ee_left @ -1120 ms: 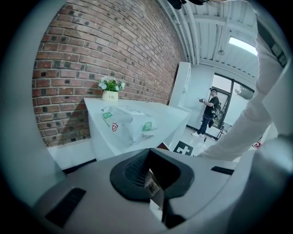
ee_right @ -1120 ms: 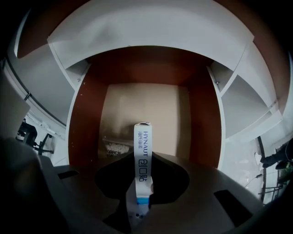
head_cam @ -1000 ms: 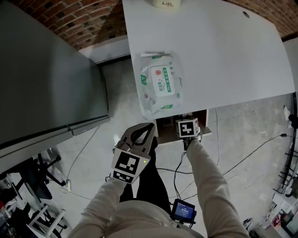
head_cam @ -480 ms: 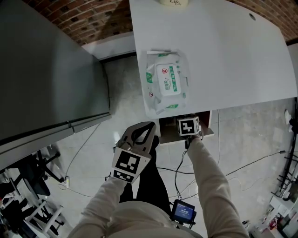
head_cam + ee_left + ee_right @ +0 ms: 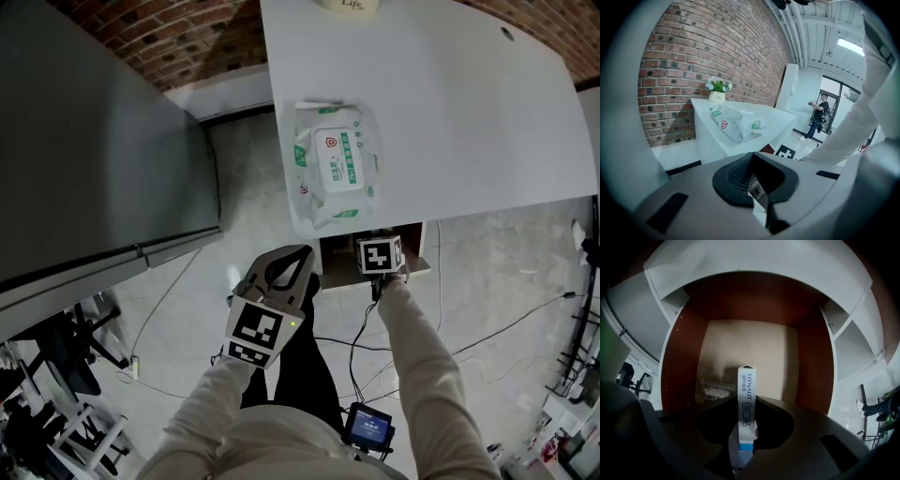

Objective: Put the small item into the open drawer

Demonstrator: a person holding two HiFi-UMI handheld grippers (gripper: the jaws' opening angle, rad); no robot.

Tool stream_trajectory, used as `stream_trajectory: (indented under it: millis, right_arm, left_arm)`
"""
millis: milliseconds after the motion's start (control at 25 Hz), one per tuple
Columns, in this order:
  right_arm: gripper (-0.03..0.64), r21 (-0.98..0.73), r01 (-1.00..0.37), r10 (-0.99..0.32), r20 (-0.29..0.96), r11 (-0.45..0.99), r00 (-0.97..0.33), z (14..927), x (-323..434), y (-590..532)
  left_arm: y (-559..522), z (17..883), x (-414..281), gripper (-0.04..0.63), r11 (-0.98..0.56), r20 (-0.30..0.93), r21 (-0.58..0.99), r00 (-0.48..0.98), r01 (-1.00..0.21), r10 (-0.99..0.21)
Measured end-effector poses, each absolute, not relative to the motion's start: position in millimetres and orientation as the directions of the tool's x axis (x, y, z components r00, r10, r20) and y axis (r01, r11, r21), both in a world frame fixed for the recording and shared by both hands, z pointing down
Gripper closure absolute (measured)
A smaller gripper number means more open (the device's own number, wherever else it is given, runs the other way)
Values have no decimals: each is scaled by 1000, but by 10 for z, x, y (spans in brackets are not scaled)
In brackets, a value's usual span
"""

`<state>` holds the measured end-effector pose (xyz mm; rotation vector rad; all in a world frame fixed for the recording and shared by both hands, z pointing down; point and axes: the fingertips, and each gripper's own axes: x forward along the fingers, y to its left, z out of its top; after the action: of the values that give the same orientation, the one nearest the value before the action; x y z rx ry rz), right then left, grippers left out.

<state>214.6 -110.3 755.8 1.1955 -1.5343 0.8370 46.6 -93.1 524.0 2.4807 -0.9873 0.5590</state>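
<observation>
Right gripper view: my right gripper [image 5: 746, 430], over the open drawer [image 5: 764, 345], is opening its jaws on the upright slim box [image 5: 746, 390], which I should release low, right of the clear bag [image 5: 715, 391].

Your right hand-held gripper [image 5: 746, 420] is opening its jaws, the slim white box [image 5: 746, 385] between them over the open drawer [image 5: 759, 341]. Your head has shifted: the wet-wipes pack [image 5: 335, 173] now sits slightly further right than a second ago.

The small box [image 5: 746, 399] is white with blue letters and a blue band. The drawer [image 5: 677, 362] has red-brown walls, a tan floor.
</observation>
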Motion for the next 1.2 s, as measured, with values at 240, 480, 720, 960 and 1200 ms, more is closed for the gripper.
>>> stream_trajectory:
  millis: [240,480,720,960,1200]
  right_arm:
    - [497,40,-959,-282,958,280,-42,7523,2140,-1091]
    - [480,41,-961,-284,958,273,-39,7502,2129,-1096]
    - [477,30,-966,-294,955,257,-48,7363,2124,-1041]
    - [476,28,-978,-315,948,206,-39,7131,2162,-880]
    - [503,-6,-984,-433,898,178,-83,6697,2093,-915]
  left_arm:
    - [-936,5228,487,578,-669,498,224,673,-709,-547]
    - [-941,5215,475,578,-670,496,220,673,-709,-549]
    - [-943,5173,484,578,-672,488,226,679,-706,-549]
    - [-960,5092,514,578,-684,473,219,689,-695,-549]
    - [-945,5035,546,578,-711,468,208,707,-671,-530]
